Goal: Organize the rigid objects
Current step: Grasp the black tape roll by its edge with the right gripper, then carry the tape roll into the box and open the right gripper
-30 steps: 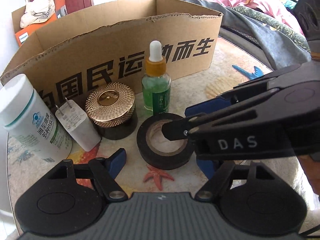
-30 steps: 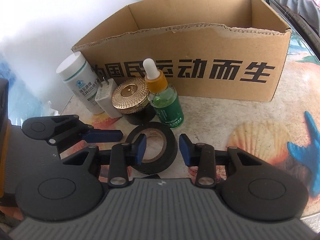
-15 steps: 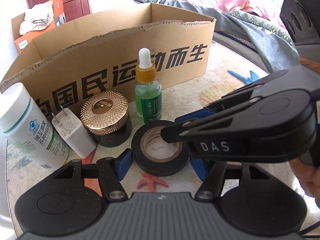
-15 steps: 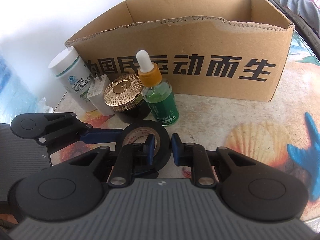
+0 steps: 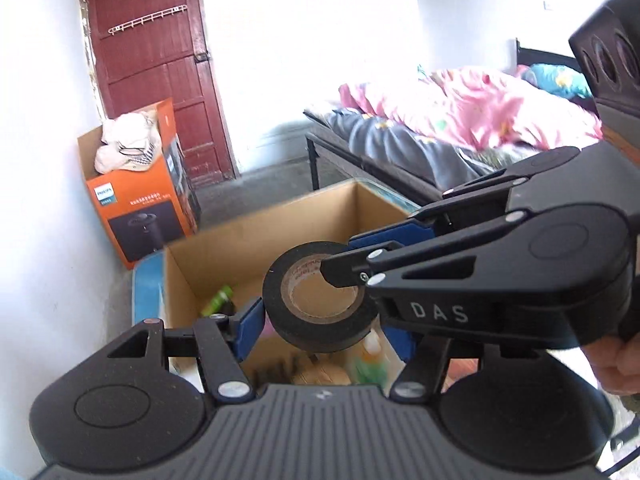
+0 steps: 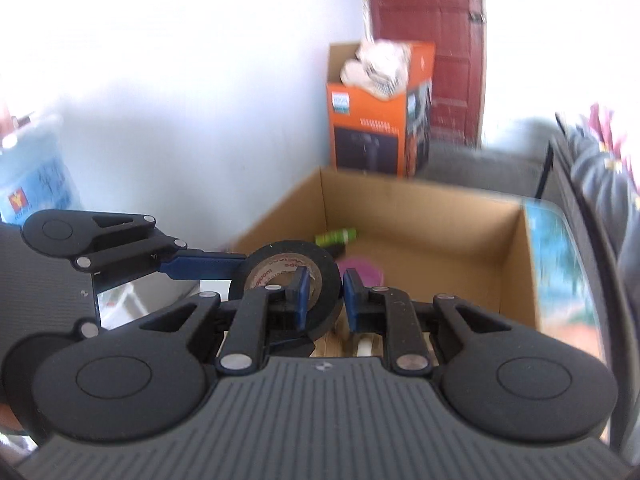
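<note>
A black roll of tape point(image 5: 320, 300) is held in the air above the near wall of the open cardboard box point(image 5: 240, 248). My right gripper point(image 6: 324, 292) is shut on the roll's wall point(image 6: 324, 272), one finger through its hole. My left gripper point(image 5: 328, 320) stands open around the roll, its left pad point(image 5: 250, 320) close beside it; I cannot tell whether it touches. The box point(image 6: 420, 216) holds a green item point(image 6: 336, 236) and a pink item point(image 6: 364, 272). The gold-lidded jar point(image 5: 320, 376) and the green dropper bottle point(image 5: 370, 360) show blurred below the roll.
An orange carton point(image 5: 136, 200) with a hat on top stands on the floor by the red door point(image 5: 160, 60). A bed with pink bedding point(image 5: 460, 116) lies to the right. The white wall point(image 6: 160, 100) is to the left of the box.
The tape roll has been lifted off the table by my right gripper and carried up over the box. Both grippers rose and now look down into the box.
</note>
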The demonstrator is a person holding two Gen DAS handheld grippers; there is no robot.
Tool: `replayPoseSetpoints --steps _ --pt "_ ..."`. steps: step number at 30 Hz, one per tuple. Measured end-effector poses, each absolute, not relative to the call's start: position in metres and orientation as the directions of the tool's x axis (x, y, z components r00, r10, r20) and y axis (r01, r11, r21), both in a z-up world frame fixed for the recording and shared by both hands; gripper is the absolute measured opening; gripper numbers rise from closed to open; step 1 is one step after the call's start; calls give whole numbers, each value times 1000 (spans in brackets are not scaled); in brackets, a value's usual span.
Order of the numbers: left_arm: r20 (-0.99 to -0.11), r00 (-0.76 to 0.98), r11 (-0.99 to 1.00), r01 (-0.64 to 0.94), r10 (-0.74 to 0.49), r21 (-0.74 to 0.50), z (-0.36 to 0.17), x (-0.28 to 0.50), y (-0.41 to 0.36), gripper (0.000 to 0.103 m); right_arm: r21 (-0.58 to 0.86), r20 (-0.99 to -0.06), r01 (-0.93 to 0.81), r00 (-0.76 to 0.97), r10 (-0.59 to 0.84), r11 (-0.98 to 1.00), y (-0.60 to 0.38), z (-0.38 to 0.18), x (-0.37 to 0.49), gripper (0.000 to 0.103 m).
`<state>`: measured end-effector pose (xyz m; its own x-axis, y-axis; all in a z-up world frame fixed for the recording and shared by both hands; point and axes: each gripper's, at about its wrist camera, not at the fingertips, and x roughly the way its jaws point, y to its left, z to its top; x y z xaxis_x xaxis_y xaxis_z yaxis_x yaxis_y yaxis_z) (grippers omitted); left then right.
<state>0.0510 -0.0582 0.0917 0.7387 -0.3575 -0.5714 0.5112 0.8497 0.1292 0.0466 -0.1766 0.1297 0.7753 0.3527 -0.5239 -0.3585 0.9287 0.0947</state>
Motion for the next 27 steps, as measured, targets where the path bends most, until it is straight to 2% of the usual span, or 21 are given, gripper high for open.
replayPoseSetpoints --steps 5,11,17,27 --pt "-649 674 855 513 -351 70 113 129 -60 65 225 -598 -365 680 424 903 -194 137 130 18" --pt "-790 532 860 510 -303 14 77 230 -74 62 418 -716 -260 495 492 870 -217 87 233 18" --pt "-886 403 873 487 -228 -3 20 299 -88 58 451 -791 -179 375 484 874 -219 26 301 18" --pt "-925 342 892 451 -164 9 -16 350 -97 56 470 -813 -135 320 487 872 -218 -23 349 20"
